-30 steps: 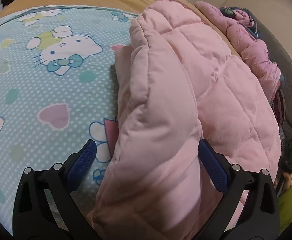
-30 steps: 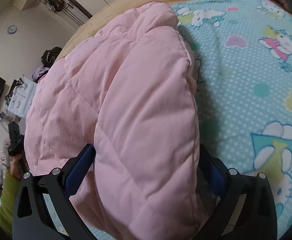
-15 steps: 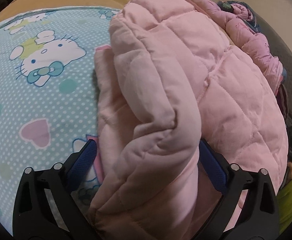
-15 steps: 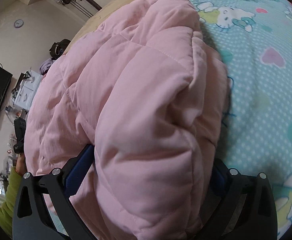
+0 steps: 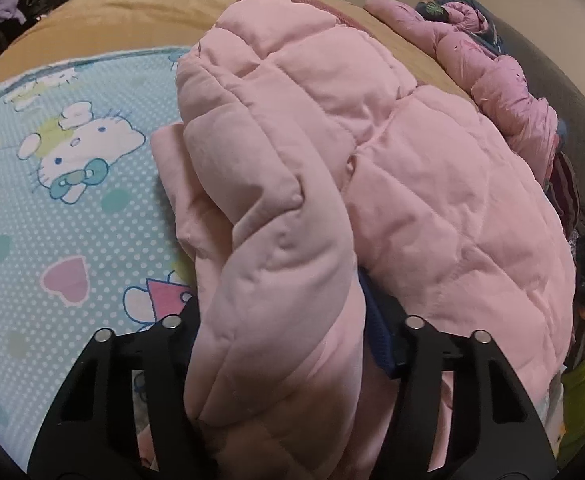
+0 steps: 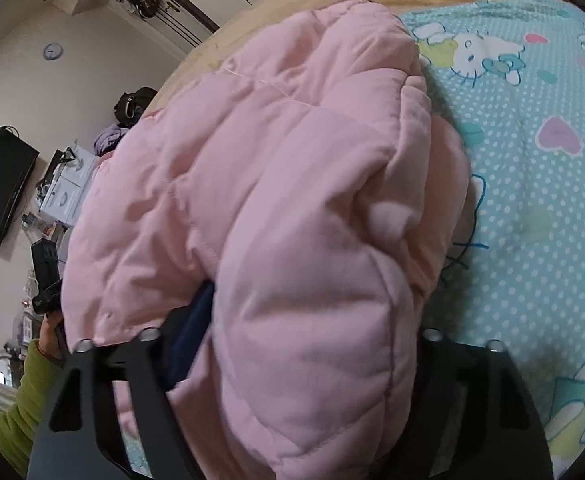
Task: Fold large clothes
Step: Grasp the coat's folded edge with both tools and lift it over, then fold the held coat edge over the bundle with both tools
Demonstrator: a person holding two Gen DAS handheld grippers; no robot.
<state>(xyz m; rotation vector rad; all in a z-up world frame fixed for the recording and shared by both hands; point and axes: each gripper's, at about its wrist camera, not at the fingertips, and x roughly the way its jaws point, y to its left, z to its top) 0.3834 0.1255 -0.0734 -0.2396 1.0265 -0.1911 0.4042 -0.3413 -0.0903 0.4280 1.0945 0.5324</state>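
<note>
Left wrist: pink quilted puffer jacket (image 5: 372, 184), soft and bulky, on cartoon-print polka-dot bedsheet (image 5: 52, 240); left gripper (image 5: 280, 320) fingers, just closing, clench a padded fold. Right wrist: right gripper (image 6: 312, 332), likewise closing, pinches another fold.

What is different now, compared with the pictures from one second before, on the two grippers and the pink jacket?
Both grippers have just been closing on the pink quilted jacket: the left gripper and right gripper stood wide around a puffy fold and now pinch it, bunching the fabric. The jacket edge is drawn up over more of the cartoon-cat sheet. The sheet itself and the second pink garment behind stayed as they were.
</note>
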